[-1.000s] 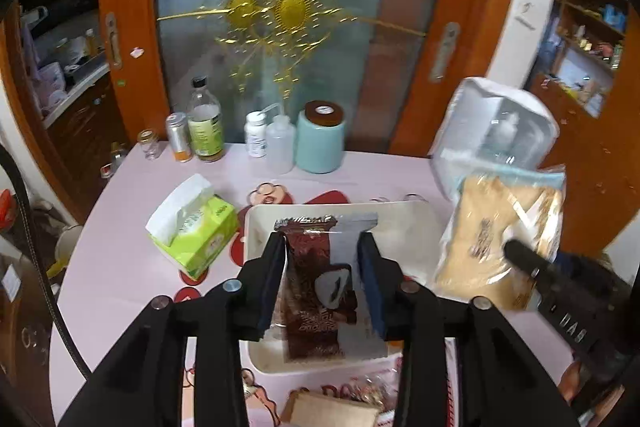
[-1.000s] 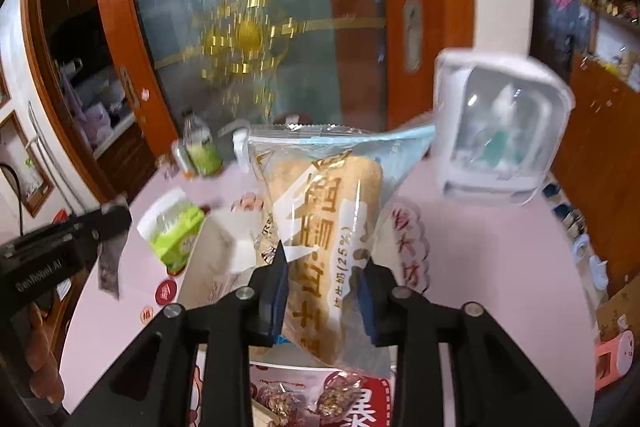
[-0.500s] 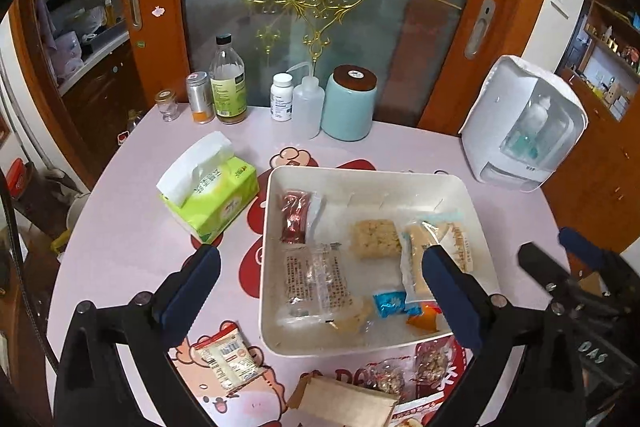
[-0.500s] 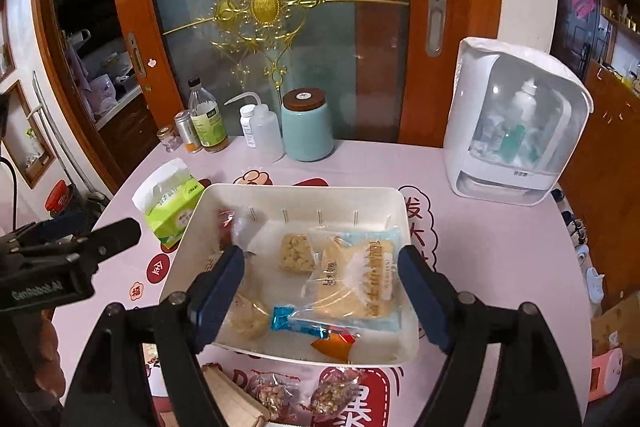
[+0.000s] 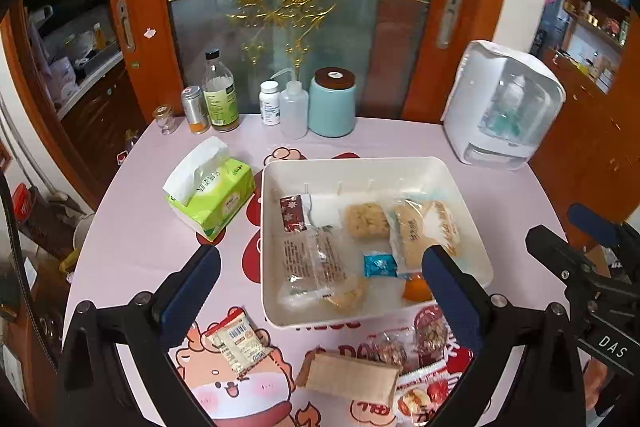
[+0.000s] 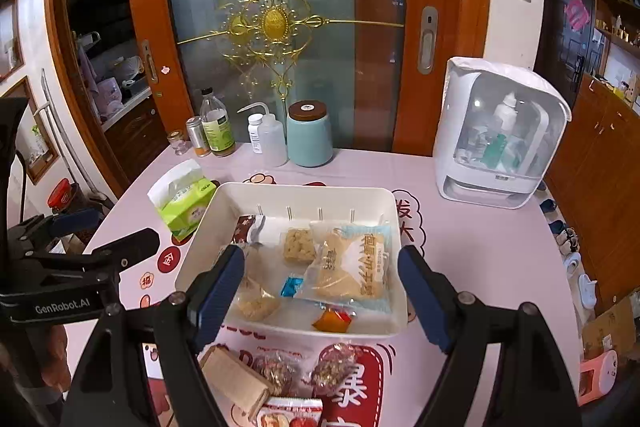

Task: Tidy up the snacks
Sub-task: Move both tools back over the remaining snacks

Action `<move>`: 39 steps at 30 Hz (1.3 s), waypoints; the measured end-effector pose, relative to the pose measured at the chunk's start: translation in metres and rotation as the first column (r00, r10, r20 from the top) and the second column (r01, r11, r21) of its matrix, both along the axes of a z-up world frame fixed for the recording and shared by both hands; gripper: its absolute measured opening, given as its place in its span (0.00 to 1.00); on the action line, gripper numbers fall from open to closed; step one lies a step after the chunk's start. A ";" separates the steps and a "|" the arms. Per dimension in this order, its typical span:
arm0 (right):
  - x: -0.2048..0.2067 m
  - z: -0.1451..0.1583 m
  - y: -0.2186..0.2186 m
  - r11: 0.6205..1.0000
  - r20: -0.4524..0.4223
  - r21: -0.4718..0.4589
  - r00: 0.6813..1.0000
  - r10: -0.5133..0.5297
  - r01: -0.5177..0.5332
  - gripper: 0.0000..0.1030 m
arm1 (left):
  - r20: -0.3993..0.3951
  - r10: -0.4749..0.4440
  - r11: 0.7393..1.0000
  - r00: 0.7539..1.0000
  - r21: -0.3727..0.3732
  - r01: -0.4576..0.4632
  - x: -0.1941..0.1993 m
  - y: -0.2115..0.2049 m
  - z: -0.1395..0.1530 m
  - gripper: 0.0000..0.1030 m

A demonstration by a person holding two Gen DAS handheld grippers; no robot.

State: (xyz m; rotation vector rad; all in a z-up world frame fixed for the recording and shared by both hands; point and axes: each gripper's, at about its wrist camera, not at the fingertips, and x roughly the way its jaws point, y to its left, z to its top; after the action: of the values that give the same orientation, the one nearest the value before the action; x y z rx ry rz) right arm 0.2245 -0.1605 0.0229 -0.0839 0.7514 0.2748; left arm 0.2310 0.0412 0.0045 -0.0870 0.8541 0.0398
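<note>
1. Pink printed tablecloth (image 5: 136, 239) covers the round table in front of a glazed sliding door, and your white tray (image 5: 460, 187) sits at the centre of both views.
2. You already have several snacks in the tray: a dark red star-print packet (image 5: 294, 213) at its upper left, a clear wrapped bar (image 5: 314, 263) below it, a square puffed cake (image 5: 366, 221), a big bread bag (image 6: 354, 269) on the right, a small blue sweet (image 5: 380, 265) and an orange one (image 5: 416, 291).
3. Left on the cloth, low in the left wrist frame: a small white barcode packet (image 5: 238, 341), a brown paper-wrapped bar (image 5: 352, 379) and clear nut clusters (image 6: 334, 367) just under the tray's near rim.
4. I judge you roughly halfway through.
5. Your left gripper (image 5: 320, 291) and right gripper (image 6: 320, 291) both stand wide apart with nothing between the pads.
6. The bread bag's long axis runs up-down in the right wrist frame, tilted slightly; the clear bar lies nearly parallel to it.
7. The brown bar lies across the frame, its left end higher.
</note>
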 end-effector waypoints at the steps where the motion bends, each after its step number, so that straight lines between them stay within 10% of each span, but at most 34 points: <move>1: -0.006 0.001 -0.002 1.000 0.004 0.001 1.000 -0.001 0.001 0.78 | 0.002 -0.008 1.000 1.000 -0.002 0.008 -0.004 -0.002 0.002 0.98; 22: -0.108 -0.027 -0.039 0.999 -0.019 0.009 0.999 0.040 -0.040 0.77 | 0.073 -0.114 0.992 0.991 -0.042 0.118 -0.106 -0.030 0.020 0.98; 39: -0.110 -0.140 -0.013 0.990 -0.299 -0.018 0.946 0.125 -0.137 0.76 | -0.221 0.080 0.986 0.972 -0.123 -0.109 -0.093 -0.013 -0.103 0.98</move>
State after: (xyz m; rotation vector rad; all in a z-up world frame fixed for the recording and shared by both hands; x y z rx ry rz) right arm 0.1141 -0.1736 -0.1174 -0.1308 1.0538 0.4061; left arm 0.1383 0.0282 -0.0983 -0.2534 1.0697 0.0825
